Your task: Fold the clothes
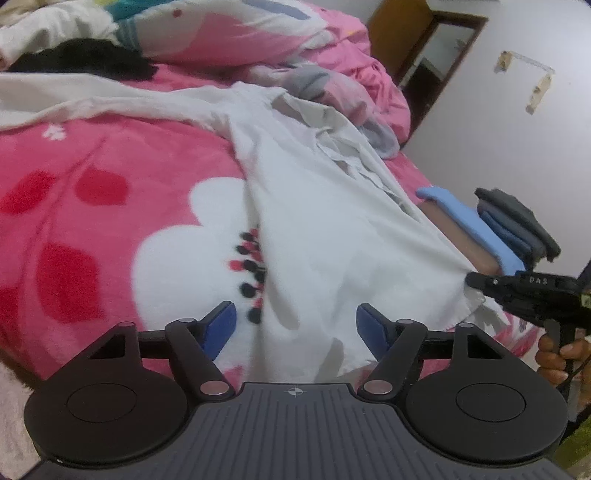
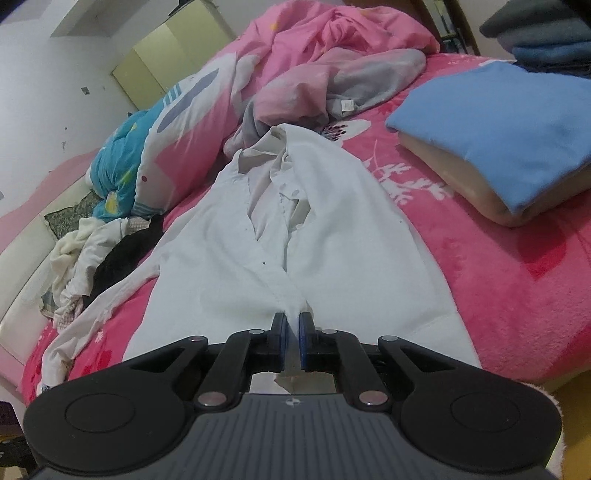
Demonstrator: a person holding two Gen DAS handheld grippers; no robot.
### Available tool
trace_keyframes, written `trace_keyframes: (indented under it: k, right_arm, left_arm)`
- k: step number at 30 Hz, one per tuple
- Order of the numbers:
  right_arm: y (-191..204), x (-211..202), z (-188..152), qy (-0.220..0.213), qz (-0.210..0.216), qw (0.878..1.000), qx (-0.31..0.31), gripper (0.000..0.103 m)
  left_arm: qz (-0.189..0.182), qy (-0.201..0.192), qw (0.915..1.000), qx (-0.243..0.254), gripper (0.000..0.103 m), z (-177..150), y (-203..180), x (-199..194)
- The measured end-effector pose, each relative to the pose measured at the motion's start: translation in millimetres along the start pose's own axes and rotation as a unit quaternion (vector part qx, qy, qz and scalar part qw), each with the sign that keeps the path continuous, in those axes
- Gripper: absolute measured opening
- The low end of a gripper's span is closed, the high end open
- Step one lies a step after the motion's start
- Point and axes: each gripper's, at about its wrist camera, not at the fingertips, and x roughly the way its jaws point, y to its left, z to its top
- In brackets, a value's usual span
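1. I have the white shirt (image 2: 325, 236) spread lengthwise down the pink floral blanket (image 2: 517, 295), collar end far from me, hem end near my tools.
2. My right gripper (image 2: 293, 341) is clamped on the shirt's near edge — its blue pads are almost together, with a pinch of white cloth pulled up between them.
3. From the left wrist view I see that same gripper (image 1: 476, 282) at the right edge, nipping the shirt's (image 1: 332, 236) corner, with a hand (image 1: 554, 354) on its handle.
4. My left gripper (image 1: 296, 328) stands apart over the shirt's lower hem; the pads press on nothing, though cloth lies below the gap.
5. One long sleeve (image 1: 110, 99) trails off to the left across the blanket (image 1: 92, 221).
6. Beside the shirt sits a folded blue garment (image 2: 509, 136) on a tan one, with darker folded clothes (image 2: 546, 33) behind — well apart from my grip.
7. A rumpled pink quilt (image 2: 332, 33) and loose laundry crowd the far side of the bed.
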Motion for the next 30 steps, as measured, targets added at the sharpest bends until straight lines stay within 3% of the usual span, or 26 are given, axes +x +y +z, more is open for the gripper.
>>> trace_keyframes:
  k: [6, 9, 10, 11, 17, 22, 26, 30]
  right_arm:
    - [1.2, -0.5, -2.3, 0.001, 0.011, 1.000, -0.002, 0.007]
    - [0.2, 1.9, -3.3, 0.005, 0.015, 1.000, 0.002, 0.007]
    - [0.7, 2.3, -3.0, 0.006, 0.019, 1.000, 0.004, 0.007]
    - [1.2, 2.8, -2.7, 0.007, 0.024, 1.000, 0.006, 0.007]
    - [16.2, -14.0, 4.9, -0.003, 0.047, 0.999, 0.002, 0.007]
    - [4.3, -7.8, -3.0, 0.027, 0.019, 0.999, 0.017, 0.007]
    - [5.5, -9.4, -7.5, 0.029, 0.017, 0.999, 0.013, 0.007]
    - [7.4, -6.6, -9.0, 0.038, 0.016, 0.999, 0.008, 0.007]
  left_arm:
    - [0.049, 0.017, 0.9975, 0.048, 0.061, -3.1, -15.9, 13.4]
    - [0.071, 0.018, 0.9966, 0.038, 0.031, -1.9, -13.7, 13.1]
    - [0.065, 0.021, 0.9975, 0.020, 0.011, -0.2, -9.1, 11.1]
    - [0.049, 0.027, 0.9984, -0.005, 0.000, 1.8, -3.5, 8.4]
    - [-0.047, 0.023, 0.9913, -0.121, 0.000, 10.0, 9.9, -35.2]
    - [-0.039, 0.070, 0.9840, -0.159, 0.000, -15.3, 28.5, -16.2]
    - [-0.045, 0.054, 0.9857, -0.153, 0.000, -16.0, 28.9, -23.4]
    - [-0.032, 0.062, 0.9855, -0.154, 0.000, -19.1, 34.0, -24.1]
